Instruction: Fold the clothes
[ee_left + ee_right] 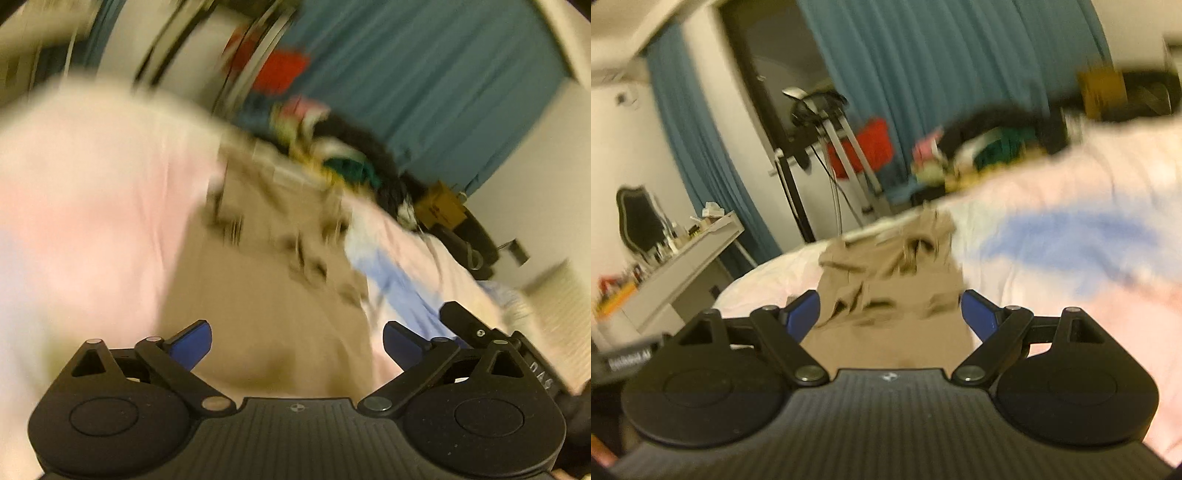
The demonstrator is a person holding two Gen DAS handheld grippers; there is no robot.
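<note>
Flanking the tan garment (894, 295) on the pink sheet (1071, 206), both grippers' fingers (192, 343) spread empty.

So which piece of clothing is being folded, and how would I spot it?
Find the bed with the pale pink and blue sheet before the teal curtain. On it, in front of both sets of open jaws, lies the tan, rumpled cloth garment. It is the only plain beige piece; the clothes heap behind is black and multicoloured.

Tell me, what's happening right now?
Left hand-held gripper open, right hand-held gripper open, both empty. Tan garment lies rumpled on the bed sheet. Nothing blocking it.
</note>
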